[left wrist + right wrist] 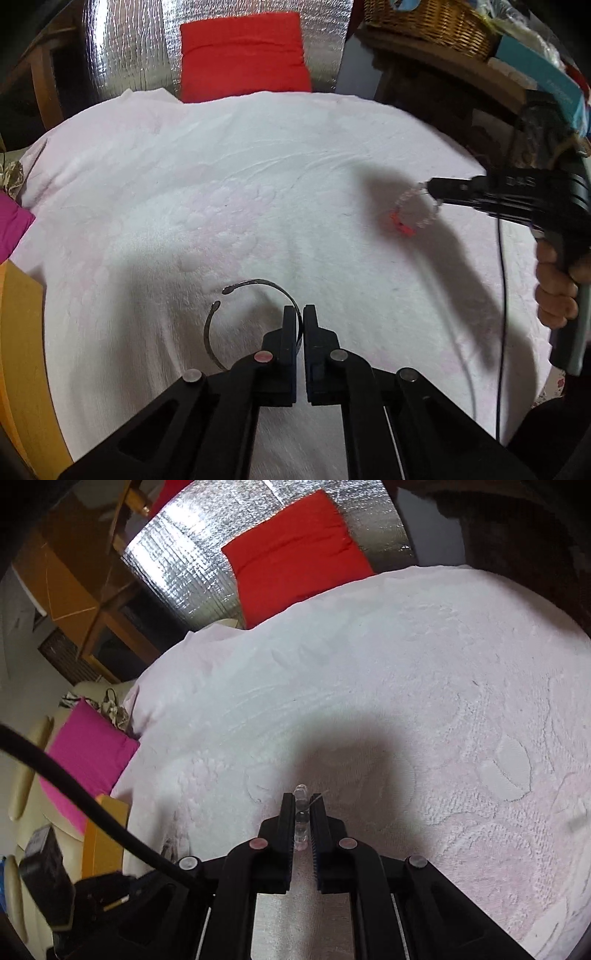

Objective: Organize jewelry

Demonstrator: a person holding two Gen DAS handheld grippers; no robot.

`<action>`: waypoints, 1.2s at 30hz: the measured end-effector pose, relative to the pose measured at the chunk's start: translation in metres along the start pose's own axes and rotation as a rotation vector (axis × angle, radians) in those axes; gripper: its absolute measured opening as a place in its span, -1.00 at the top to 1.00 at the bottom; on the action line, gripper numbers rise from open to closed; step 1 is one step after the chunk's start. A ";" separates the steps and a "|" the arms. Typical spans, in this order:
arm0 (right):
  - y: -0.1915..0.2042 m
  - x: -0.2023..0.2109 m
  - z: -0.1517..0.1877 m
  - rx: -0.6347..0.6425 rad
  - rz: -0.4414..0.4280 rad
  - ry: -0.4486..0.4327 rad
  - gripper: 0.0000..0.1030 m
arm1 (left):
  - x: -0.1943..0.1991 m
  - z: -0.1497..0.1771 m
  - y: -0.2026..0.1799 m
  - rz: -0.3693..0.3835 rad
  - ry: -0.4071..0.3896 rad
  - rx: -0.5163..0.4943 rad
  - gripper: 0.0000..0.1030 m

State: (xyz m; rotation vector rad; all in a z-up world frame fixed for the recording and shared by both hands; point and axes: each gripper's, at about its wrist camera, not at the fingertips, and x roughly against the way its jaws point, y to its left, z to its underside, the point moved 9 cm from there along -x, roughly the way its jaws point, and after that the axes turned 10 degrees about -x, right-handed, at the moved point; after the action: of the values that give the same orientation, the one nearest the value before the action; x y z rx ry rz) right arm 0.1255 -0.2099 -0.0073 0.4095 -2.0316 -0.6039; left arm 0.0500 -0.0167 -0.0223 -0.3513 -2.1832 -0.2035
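My left gripper (300,314) is shut on a dark metal open bangle (236,295), which curves out to the left of the fingers above the pale pink towel (184,184). My right gripper (303,801) is shut on a clear bead bracelet (301,812). In the left wrist view the right gripper (430,190) comes in from the right, and the bead bracelet (415,212) hangs from it above the towel, with a small orange-red tag at its bottom.
A red cushion (243,55) lies on a silver foil mat (125,48) beyond the towel. A wicker basket (432,22) sits on a dark shelf at the far right. A magenta cushion (88,760) and an orange box (103,838) lie left of the towel.
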 end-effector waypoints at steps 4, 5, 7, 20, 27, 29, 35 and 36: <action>-0.007 -0.001 -0.001 -0.008 0.012 0.004 0.83 | 0.012 0.010 -0.015 0.029 -0.013 -0.012 0.93; -0.010 -0.002 0.000 -0.008 0.023 0.009 0.83 | 0.009 0.010 -0.019 0.031 -0.007 -0.023 0.93; -0.017 -0.005 0.002 -0.018 0.044 0.029 0.83 | 0.004 0.016 -0.026 0.032 0.015 -0.052 0.93; -0.029 -0.012 0.005 -0.028 0.088 0.059 0.83 | 0.023 0.029 -0.013 -0.055 -0.025 -0.035 -0.43; -0.027 -0.016 0.009 -0.019 0.097 0.073 0.83 | -0.010 0.039 -0.009 -0.027 0.059 0.036 -0.46; -0.026 -0.017 0.009 -0.012 0.099 0.073 0.83 | -0.018 0.038 -0.008 -0.033 0.062 0.048 -0.46; -0.016 -0.014 0.005 -0.012 0.047 0.058 0.83 | -0.017 0.031 -0.002 -0.022 0.011 0.069 -0.22; -0.012 -0.011 0.004 -0.015 0.024 0.053 0.83 | -0.015 0.031 -0.002 -0.024 0.005 0.068 -0.22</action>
State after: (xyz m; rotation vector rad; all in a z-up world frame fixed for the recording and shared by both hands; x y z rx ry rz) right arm 0.1280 -0.2133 -0.0241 0.3873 -1.9777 -0.5873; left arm 0.0341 -0.0129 -0.0532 -0.2861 -2.1840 -0.1437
